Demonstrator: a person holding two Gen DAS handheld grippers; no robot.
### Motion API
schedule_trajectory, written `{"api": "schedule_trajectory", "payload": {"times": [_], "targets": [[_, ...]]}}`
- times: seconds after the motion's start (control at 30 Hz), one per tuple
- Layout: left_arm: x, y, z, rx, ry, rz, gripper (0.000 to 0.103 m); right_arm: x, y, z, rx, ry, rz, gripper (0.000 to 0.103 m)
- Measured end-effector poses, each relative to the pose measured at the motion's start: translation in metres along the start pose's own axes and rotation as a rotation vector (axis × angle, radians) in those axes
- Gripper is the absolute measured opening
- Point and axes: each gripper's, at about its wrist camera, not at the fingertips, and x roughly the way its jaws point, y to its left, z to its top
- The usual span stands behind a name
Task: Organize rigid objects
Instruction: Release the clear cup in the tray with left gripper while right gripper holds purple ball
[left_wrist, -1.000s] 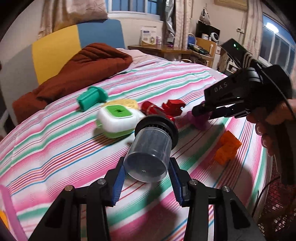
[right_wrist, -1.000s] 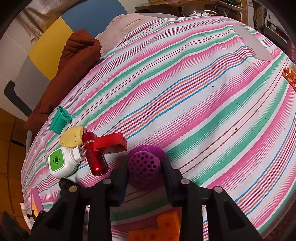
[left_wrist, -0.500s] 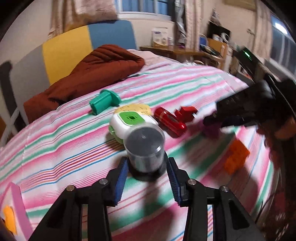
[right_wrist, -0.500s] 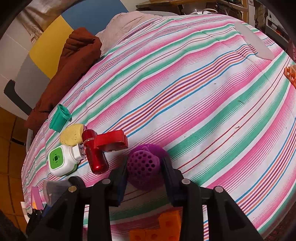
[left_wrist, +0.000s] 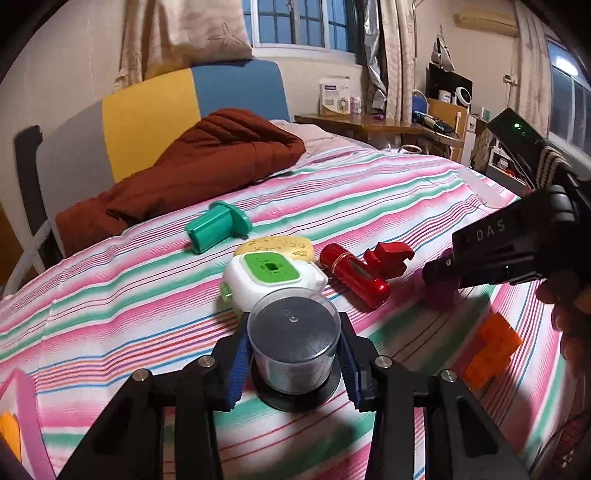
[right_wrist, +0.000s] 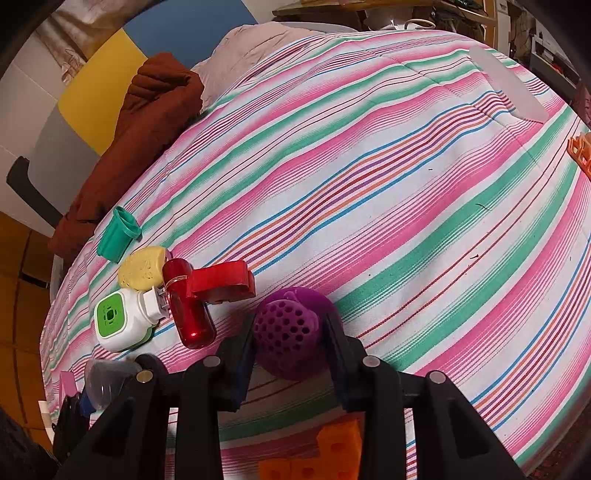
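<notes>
My left gripper (left_wrist: 293, 360) is shut on a clear plastic jar with a black lid (left_wrist: 293, 350), standing upside down on the striped bed. Just beyond it lie a white and green box (left_wrist: 271, 275), a yellow piece (left_wrist: 280, 245), a red cylinder (left_wrist: 354, 275), a red bracket (left_wrist: 388, 254) and a green flanged tube (left_wrist: 218, 225). My right gripper (right_wrist: 288, 345) is shut on a purple perforated ball (right_wrist: 288, 332) that rests on the bed; this gripper also shows in the left wrist view (left_wrist: 491, 251). The row shows in the right wrist view too: box (right_wrist: 118, 321), cylinder (right_wrist: 188, 306), bracket (right_wrist: 221, 282).
An orange block (left_wrist: 491, 349) lies near the bed's right edge, also below my right gripper (right_wrist: 332, 454). A brown blanket (left_wrist: 192, 170) is heaped at the head of the bed. A pink item (left_wrist: 18, 417) sits at the left edge. A desk stands beyond the bed.
My left gripper turned the jar from tilted in the air to standing lid-down on the bed beside the white and green box. My right gripper and the purple ball stayed put.
</notes>
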Motion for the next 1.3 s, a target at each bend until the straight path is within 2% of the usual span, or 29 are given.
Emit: {"api": "schedule_trajectory", "payload": {"times": [0.23, 0.47, 0.67, 0.77, 0.83, 1.07, 1.2, 1.3], "targets": [[-0.017, 0.011, -0.017, -0.041, -0.033, 0.041, 0.043, -0.002, 0.000, 0.000, -0.001, -0.007, 0.034, 0.035], [-0.037, 0.017, -0.036, -0.052, -0.058, 0.071, 0.043, -0.013, 0.015, -0.004, -0.076, -0.059, 0.061, 0.035], [-0.051, 0.026, -0.049, -0.076, -0.062, 0.072, 0.043, -0.020, 0.039, -0.011, -0.179, -0.082, 0.160, 0.035], [-0.062, 0.028, -0.057, -0.074, -0.064, 0.078, 0.043, -0.017, 0.051, -0.016, -0.218, -0.052, 0.251, 0.035], [-0.070, 0.029, -0.065, -0.077, -0.071, 0.075, 0.043, -0.014, 0.055, -0.019, -0.227, -0.033, 0.274, 0.035], [-0.093, 0.044, -0.078, -0.155, -0.062, 0.043, 0.043, -0.011, 0.078, -0.030, -0.359, -0.025, 0.245, 0.035], [-0.107, 0.052, -0.083, -0.202, -0.070, 0.031, 0.043, -0.011, 0.102, -0.047, -0.535, -0.061, 0.154, 0.035], [-0.120, 0.058, -0.084, -0.223, -0.088, 0.024, 0.043, -0.008, 0.112, -0.057, -0.595, -0.042, 0.173, 0.035]]}}
